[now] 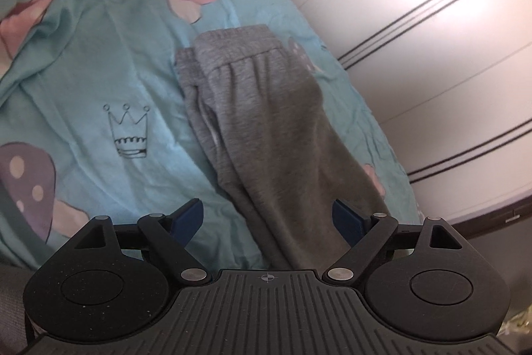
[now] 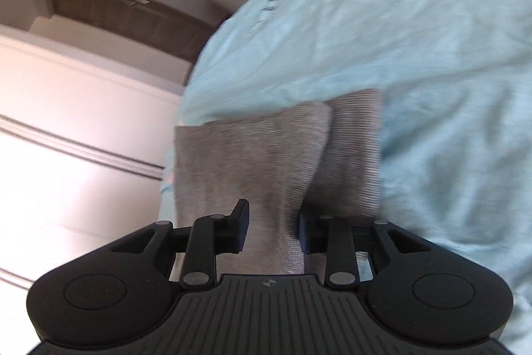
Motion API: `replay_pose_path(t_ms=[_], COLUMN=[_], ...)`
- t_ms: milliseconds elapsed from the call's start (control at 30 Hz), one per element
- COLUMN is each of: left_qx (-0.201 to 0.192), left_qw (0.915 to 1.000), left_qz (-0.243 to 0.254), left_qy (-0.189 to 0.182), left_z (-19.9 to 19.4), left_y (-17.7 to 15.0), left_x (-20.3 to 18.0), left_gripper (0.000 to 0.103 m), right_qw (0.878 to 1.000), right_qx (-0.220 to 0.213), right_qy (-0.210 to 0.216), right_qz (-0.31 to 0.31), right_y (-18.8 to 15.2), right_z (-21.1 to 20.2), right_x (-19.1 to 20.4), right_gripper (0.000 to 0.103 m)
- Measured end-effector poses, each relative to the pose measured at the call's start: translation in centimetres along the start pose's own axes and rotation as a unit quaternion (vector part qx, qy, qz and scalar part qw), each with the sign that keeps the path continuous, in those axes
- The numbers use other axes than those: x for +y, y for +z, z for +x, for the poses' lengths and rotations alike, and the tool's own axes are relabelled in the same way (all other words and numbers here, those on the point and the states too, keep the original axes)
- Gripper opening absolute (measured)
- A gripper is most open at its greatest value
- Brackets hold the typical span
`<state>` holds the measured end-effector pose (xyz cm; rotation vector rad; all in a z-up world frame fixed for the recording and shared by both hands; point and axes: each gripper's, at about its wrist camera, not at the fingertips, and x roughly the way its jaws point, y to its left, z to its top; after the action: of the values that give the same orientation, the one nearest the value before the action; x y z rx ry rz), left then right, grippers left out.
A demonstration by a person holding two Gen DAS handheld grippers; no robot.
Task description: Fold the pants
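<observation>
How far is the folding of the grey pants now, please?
Done: the grey pants lie on the blue sheet folded lengthwise, one leg over the other. In hand: the right claw has the cuff end between its fingers; the left claw hangs open above the legs. Left: the crosswise fold toward the waistband.

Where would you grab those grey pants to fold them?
Probably at the near leg end of the pants, where the open left gripper already straddles them. Come from that end, along their length: they lie as a long narrow strip on the sheet, waistband far away, so lifting this end folds them over.
</observation>
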<state>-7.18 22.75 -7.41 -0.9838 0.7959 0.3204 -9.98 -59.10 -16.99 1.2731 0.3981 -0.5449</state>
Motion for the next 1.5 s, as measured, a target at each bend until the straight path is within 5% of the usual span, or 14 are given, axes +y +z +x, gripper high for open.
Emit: replay_pose_path(t_ms=[67, 100, 200, 300, 400, 467, 533, 667, 800, 933, 1200, 1367, 1433, 1500], left_qx=[0.005, 0.004, 0.003, 0.006, 0.001, -0.001, 0.001, 0.018, 0.023, 0.042, 0.122, 0.183, 0.171, 0.155], left_qw=[0.9999, 0.9999, 1.0000, 1.0000, 1.0000, 1.0000, 0.9999, 0.9996, 0.9988, 0.9971, 0.9711, 0.9569, 0.9497, 0.9414], left_qz=[-0.012, -0.014, -0.007, -0.005, -0.001, -0.001, -0.006, 0.003, 0.040, 0.063, 0.200, 0.216, 0.258, 0.296], left_qy=[-0.002, -0.002, 0.004, 0.000, 0.001, 0.007, 0.013, 0.019, 0.017, 0.004, -0.045, -0.063, -0.050, -0.046], left_z=[0.0, -0.1, -0.1, -0.3, -0.4, -0.1, 0.4, 1.8, 2.8, 4.3, 9.8, 14.1, 14.6, 14.4], left_y=[0.2, 0.2, 0.2, 0.2, 0.4, 0.6, 0.5, 0.2, 0.0, -0.5, -6.8, -11.8, -13.1, -14.1], left_x=[0.4, 0.4, 0.2, 0.0, -0.1, 0.1, 0.3, -0.1, -1.8, -4.1, -12.4, -13.8, -13.8, -14.3], left_gripper=[0.089, 0.089, 0.089, 0.090, 0.090, 0.091, 0.091, 0.091, 0.091, 0.091, 0.092, 0.093, 0.093, 0.095], right_qw=[1.000, 1.000, 1.000, 0.991, 0.957, 0.979, 0.998, 0.991, 0.997, 0.988, 0.995, 0.992, 0.991, 0.994], right_qx=[-0.002, -0.003, -0.010, -0.025, -0.017, -0.033, -0.050, -0.061, -0.064, -0.065, -0.066, -0.089, -0.103, -0.086], right_qy=[0.010, 0.008, -0.003, 0.093, 0.190, 0.119, -0.019, -0.095, 0.049, -0.117, -0.074, -0.084, -0.075, -0.056], right_qz=[-0.001, -0.003, -0.009, 0.098, 0.219, 0.163, 0.023, -0.071, -0.001, -0.075, -0.010, -0.035, -0.048, -0.045], right_y=[0.0, 0.1, 0.3, 0.4, 0.3, 1.0, 1.3, 0.6, 0.7, 0.3, 0.4, -0.3, -0.5, -0.6], right_z=[0.4, 0.8, 1.0, -1.2, -1.7, -2.0, -1.6, -1.0, -2.4, -1.7, -2.8, -3.7, -4.3, -4.2], right_x=[0.3, 0.5, 0.8, -1.1, -3.7, -3.2, -0.3, 2.8, 1.7, 2.6, 0.7, 1.9, 2.4, 2.6], right_gripper=[0.024, 0.006, 0.005, 0.004, 0.004, 0.004, 0.004, 0.005, 0.005, 0.005, 0.018, 0.030, 0.032, 0.051])
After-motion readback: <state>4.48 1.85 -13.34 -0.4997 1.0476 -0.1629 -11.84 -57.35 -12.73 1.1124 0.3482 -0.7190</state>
